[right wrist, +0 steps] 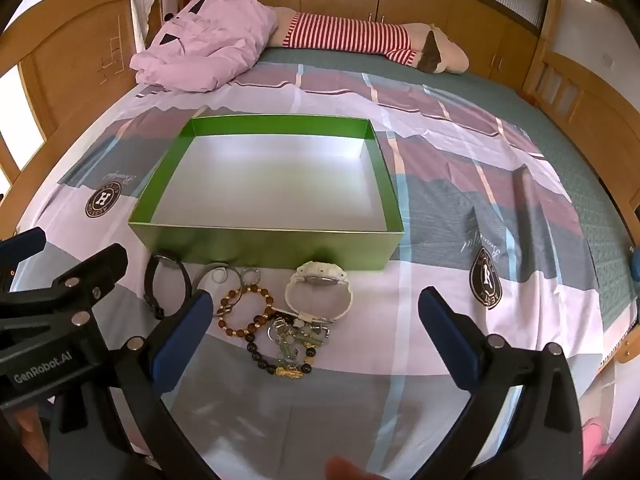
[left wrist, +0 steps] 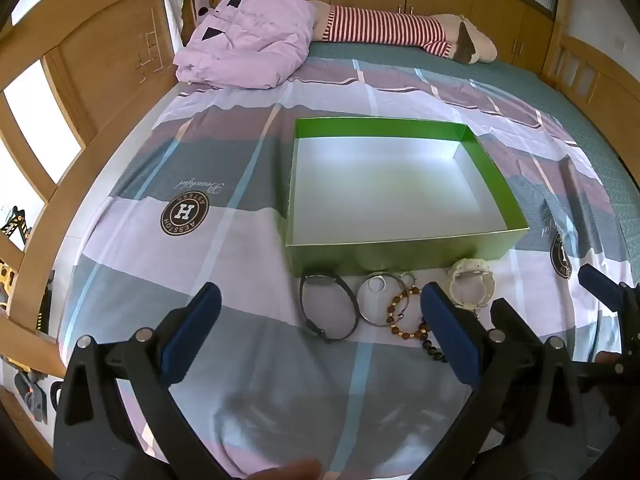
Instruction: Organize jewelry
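Note:
An empty green box (left wrist: 400,254) (right wrist: 260,246) with a silver inside sits on the bed. Jewelry lies in a row before its near wall: a black watch (left wrist: 326,306) (right wrist: 168,284), a silver bangle (left wrist: 380,300) (right wrist: 218,274), a brown bead bracelet (left wrist: 404,320) (right wrist: 246,312), a white watch (left wrist: 470,284) (right wrist: 320,292), and a dark bead bracelet with charms (right wrist: 288,354). My left gripper (left wrist: 320,312) is open above the black watch and bangle. My right gripper (right wrist: 316,312) is open above the bracelets and white watch. Both are empty.
The bed has a patchwork sheet (left wrist: 224,240). A crumpled pink quilt (left wrist: 248,40) and a striped plush toy (left wrist: 400,32) lie at the far end. Wooden bed rails (left wrist: 48,184) run along the left and right sides. The left gripper's body shows in the right wrist view (right wrist: 60,312).

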{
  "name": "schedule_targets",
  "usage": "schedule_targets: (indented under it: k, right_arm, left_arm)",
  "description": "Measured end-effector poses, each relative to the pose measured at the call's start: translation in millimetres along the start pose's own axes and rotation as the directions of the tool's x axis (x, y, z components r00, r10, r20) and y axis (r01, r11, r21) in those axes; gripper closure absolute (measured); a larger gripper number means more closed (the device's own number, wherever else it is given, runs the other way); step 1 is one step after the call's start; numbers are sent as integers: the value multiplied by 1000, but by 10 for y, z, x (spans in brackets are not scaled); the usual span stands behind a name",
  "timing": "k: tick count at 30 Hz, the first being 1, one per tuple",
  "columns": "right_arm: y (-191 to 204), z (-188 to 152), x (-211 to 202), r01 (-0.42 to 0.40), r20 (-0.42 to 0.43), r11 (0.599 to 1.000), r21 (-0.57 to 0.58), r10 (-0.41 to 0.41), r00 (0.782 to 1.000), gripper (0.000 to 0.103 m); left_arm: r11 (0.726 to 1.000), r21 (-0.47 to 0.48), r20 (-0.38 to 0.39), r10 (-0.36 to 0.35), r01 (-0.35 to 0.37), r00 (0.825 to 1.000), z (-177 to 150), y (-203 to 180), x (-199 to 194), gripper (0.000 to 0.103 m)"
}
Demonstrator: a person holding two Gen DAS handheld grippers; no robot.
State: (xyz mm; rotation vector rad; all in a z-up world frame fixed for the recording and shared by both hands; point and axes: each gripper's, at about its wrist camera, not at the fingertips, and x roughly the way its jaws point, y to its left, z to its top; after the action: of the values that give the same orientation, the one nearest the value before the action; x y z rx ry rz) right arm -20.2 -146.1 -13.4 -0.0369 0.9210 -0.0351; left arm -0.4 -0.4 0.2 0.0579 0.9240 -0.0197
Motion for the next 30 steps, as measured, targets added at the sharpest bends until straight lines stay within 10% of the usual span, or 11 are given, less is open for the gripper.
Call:
schedule_targets:
  k: [30]
  right_arm:
    - [2, 7, 0, 16, 1, 1000, -13, -16, 1000, 1]
  left_arm:
    - [1000, -7, -6, -8, 8, 1000, -41, 13, 45, 2]
